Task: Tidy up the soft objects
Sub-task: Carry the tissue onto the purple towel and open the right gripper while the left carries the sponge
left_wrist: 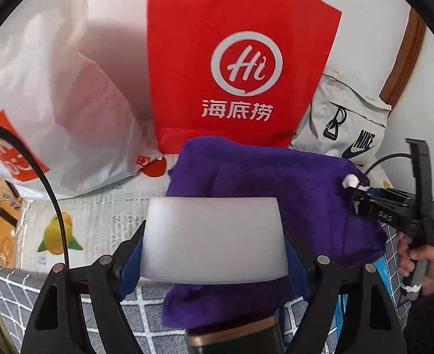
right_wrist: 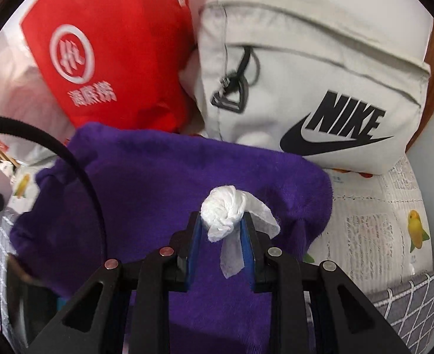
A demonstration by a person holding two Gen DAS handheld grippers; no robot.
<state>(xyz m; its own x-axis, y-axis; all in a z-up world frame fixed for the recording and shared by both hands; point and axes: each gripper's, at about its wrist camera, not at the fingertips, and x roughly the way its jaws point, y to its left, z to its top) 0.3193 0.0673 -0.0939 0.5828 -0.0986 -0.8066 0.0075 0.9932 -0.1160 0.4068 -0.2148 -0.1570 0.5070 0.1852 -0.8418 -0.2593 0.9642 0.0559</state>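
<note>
My left gripper (left_wrist: 214,236) is shut on a translucent white block (left_wrist: 214,239) held over a purple fleece cloth (left_wrist: 276,183). My right gripper (right_wrist: 221,230) is shut on a crumpled white tissue wad (right_wrist: 224,209) above the same purple cloth (right_wrist: 157,183). In the left wrist view the right gripper (left_wrist: 355,185) reaches in from the right, held by a hand (left_wrist: 423,262), its tissue (left_wrist: 351,181) at the cloth's edge.
A red Haidilao bag (left_wrist: 240,67) stands behind the cloth, also in the right wrist view (right_wrist: 104,59). A white plastic bag (left_wrist: 54,103) sits at left. A grey Nike bag (right_wrist: 320,88) sits at right. A grey grid-pattern bin rim (left_wrist: 19,289) is below.
</note>
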